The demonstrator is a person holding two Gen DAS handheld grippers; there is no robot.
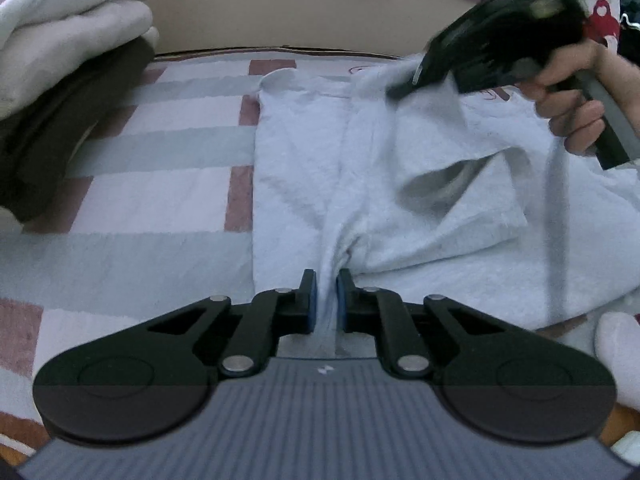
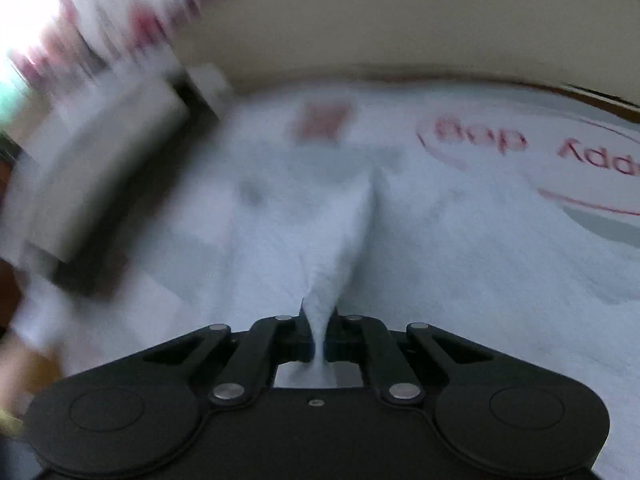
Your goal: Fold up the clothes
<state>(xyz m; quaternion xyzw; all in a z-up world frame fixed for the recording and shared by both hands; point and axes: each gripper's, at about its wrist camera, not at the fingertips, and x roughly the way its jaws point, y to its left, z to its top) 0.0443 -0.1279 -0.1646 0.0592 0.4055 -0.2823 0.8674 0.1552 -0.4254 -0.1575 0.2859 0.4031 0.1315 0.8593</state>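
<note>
A pale blue-white garment (image 1: 312, 176) lies spread on the bed, partly folded over on its right side. My left gripper (image 1: 326, 280) is shut on a pinch of its near edge. My right gripper (image 1: 404, 88), held by a bare hand, grips the far upper part of the same garment and lifts a flap. In the right wrist view, which is blurred, my right gripper (image 2: 319, 320) is shut on a ridge of the white cloth (image 2: 344, 232).
The bed has a striped grey, white and dull red cover (image 1: 132, 184). A stack of folded white and dark clothes (image 1: 60, 80) sits at the far left. A beige headboard (image 1: 280, 12) runs along the back. Red printed lettering (image 2: 500, 140) shows on the fabric at right.
</note>
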